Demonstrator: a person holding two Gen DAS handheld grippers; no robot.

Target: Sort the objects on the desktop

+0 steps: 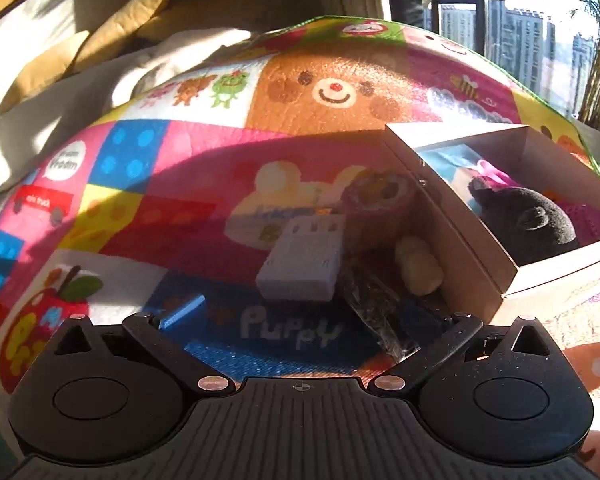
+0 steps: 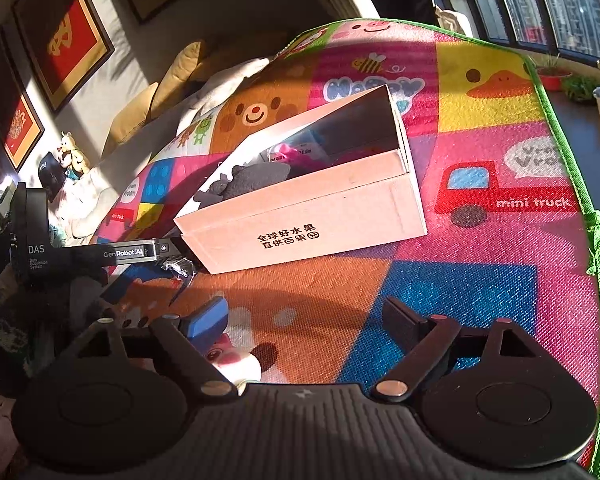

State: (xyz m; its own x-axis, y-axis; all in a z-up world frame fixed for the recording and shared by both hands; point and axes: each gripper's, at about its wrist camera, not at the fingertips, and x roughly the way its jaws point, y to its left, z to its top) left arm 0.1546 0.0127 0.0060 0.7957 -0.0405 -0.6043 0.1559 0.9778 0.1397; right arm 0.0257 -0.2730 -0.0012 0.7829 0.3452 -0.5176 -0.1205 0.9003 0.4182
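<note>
Black fingers of the left gripper (image 1: 300, 322) stand spread wide and hold nothing, low over the blue patch of the play mat (image 1: 172, 168). Straight ahead of them lies a white adapter (image 1: 302, 266), its long axis running away from the fingers. Just right of it sits a crinkly packet (image 1: 374, 312), lying slantwise, then a pale yellow lump (image 1: 418, 266) against the wall of the cardboard box (image 1: 452, 216). A round roll (image 1: 380, 196) lies beyond. Inside the box rests a dark plush toy (image 1: 528, 220). The right gripper (image 2: 306, 316) is also spread and empty, facing the box's printed side, well apart from the loose things. My judgement: the left gripper is nearer, and the adapter is its likeliest pick.
</note>
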